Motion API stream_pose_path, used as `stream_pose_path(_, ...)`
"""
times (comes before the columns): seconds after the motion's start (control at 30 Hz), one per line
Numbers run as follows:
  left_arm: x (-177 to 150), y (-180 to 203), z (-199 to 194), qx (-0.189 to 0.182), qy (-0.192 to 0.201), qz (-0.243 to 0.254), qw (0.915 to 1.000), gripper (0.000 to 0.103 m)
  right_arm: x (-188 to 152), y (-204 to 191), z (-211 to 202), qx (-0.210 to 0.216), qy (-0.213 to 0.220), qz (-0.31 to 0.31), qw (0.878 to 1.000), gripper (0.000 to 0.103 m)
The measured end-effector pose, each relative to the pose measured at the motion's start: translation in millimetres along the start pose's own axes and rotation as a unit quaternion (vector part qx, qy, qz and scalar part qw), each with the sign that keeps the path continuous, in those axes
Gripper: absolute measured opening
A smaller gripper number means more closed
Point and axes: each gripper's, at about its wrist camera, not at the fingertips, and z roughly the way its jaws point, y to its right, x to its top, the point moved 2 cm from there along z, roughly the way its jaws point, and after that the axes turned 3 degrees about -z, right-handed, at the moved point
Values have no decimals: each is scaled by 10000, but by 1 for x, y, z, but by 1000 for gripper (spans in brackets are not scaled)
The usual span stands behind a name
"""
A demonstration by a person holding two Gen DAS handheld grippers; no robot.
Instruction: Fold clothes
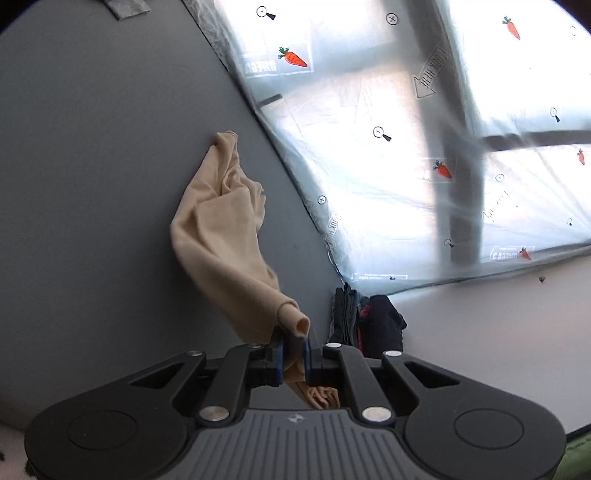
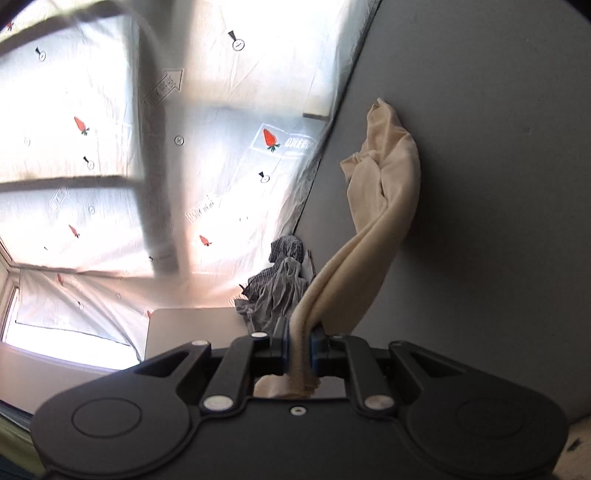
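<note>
A beige garment [image 1: 218, 229] hangs stretched above the grey table [image 1: 92, 184], its far end still touching the tabletop. In the left wrist view, my left gripper [image 1: 294, 347] is shut on a rolled edge of the cloth, with a bit of fabric bunched behind the blue pads. The right wrist view shows the same beige garment [image 2: 384, 192] rising in a twisted band from my right gripper [image 2: 300, 349], whose blue pads pinch a thick fold of it. Neither gripper is seen from the other's camera.
A pile of dark clothes [image 1: 365, 317] lies at the table's far edge; in the right wrist view a checked grey garment [image 2: 280, 284] lies there. A translucent curtain [image 1: 388, 147] with carrot prints hangs behind. A grey cloth scrap [image 1: 125, 7] sits far off.
</note>
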Motion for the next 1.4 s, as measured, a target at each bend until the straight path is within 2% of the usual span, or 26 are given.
stream_pose_path(0.17,19,6,21,98,-63,161,9998,10,9,22,13,53,166,604,9980,12)
stream_pose_path(0.37,42,21,37,-11,-108,420,9991,10,30,22,22,281,411,763,9958,12)
stream_pose_path(0.53,64,33,63,-31,-123,668,9977,10,60,22,41,355,565,792,9946,12)
stream_pose_path(0.63,80,36,78,-83,-105,673,9976,10,82,20,56,306,605,710,9952,12)
stream_pose_path(0.83,126,40,123,83,93,567,9983,10,136,24,97,159,499,663,9964,12)
stream_pose_path(0.97,163,35,158,283,176,350,9988,10,167,36,125,98,411,883,9952,12)
stream_pose_path(1.2,211,21,219,609,110,247,9978,10,238,77,176,-242,278,1274,9912,12)
stream_pose_path(1.4,241,-8,264,907,55,3,9959,10,269,122,210,-637,63,1865,9804,13)
